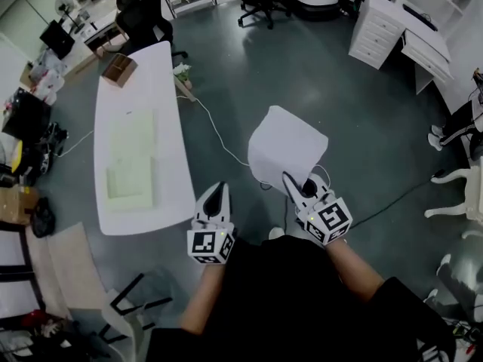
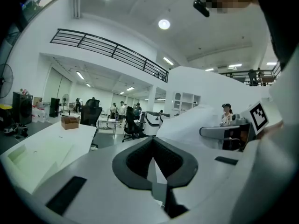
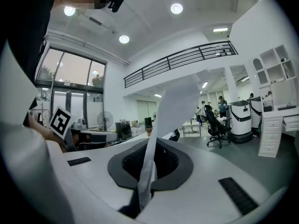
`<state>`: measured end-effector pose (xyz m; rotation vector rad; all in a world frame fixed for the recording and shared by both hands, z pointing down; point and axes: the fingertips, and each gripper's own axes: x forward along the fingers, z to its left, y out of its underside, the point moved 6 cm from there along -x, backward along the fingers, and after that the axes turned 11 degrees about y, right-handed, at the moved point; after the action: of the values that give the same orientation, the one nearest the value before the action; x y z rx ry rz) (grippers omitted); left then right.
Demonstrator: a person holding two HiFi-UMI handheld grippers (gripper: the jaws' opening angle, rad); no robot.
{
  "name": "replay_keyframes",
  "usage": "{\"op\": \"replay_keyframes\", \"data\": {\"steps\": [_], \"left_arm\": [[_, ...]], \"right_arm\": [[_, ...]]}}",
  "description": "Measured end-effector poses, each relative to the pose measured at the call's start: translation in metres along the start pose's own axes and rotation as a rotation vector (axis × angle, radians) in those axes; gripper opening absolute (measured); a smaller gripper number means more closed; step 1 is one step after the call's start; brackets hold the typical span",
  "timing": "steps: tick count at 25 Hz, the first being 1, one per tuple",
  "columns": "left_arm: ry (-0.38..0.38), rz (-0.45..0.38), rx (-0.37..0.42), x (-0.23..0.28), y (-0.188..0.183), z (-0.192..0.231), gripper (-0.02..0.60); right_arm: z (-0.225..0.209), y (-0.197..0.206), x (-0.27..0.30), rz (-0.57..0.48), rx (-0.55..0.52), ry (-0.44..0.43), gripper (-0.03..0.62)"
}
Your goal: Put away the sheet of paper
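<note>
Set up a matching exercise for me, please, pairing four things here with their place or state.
Things:
1. sheet
2. left gripper
3. right gripper
4. box

Place or state:
A. shut on the sheet
B. at the far end of the table
C. held in the air
D. shut, empty

Pairs: 1-C, 2-D, 3-A, 4-B

Left tongs (image 2: pixel 153 148): jaws together, nothing between the pads. To their right, a white sheet of paper (image 2: pixel 196 118) up in the air, by the right tongs (image 2: pixel 208 131). To the left, a white worktop (image 2: pixel 70 139) carrying pale green sheets (image 2: pixel 28 160) and, at its far end, a brown cardboard box (image 2: pixel 70 122). A black office chair (image 2: pixel 89 115) stands just beyond.
</note>
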<state>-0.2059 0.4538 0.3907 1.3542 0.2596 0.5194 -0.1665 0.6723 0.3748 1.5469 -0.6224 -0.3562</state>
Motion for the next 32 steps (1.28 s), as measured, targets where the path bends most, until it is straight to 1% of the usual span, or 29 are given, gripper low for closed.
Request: {"op": "replay_keyframes", "data": {"steps": [7,12,16,21,25,29,32], "left_arm": [[-0.037,0.027,-0.009,0.014,0.005,-0.007,0.003],[-0.026,0.029,-0.005,0.032,0.004,0.003,0.003],[-0.018,0.015,-0.001,0.049,0.007,0.021,0.003],[-0.02,0.028,-0.04,0.077,0.008,0.063,0.005],[-0.025,0.022,-0.056,0.1,0.001,0.108,0.005],[-0.031,0.023,-0.084,0.117,-0.011,0.156,0.003],[-0.03,0.013,-0.109,0.126,-0.023,0.194,0.005]], "right_arm": [[-0.023,0.006,0.01,0.003,0.04,-0.047,-0.002],[-0.032,0.01,0.024,0.019,0.055,-0.03,-0.002],[-0.038,0.016,0.043,0.012,0.061,-0.022,-0.002],[-0.041,0.013,0.089,0.038,0.054,-0.027,-0.002],[-0.041,0.006,0.138,0.059,0.029,-0.046,-0.002],[-0.04,-0.01,0.195,0.085,0.038,-0.041,-0.002],[-0.033,-0.026,0.239,0.085,0.018,-0.048,-0.002]]}}
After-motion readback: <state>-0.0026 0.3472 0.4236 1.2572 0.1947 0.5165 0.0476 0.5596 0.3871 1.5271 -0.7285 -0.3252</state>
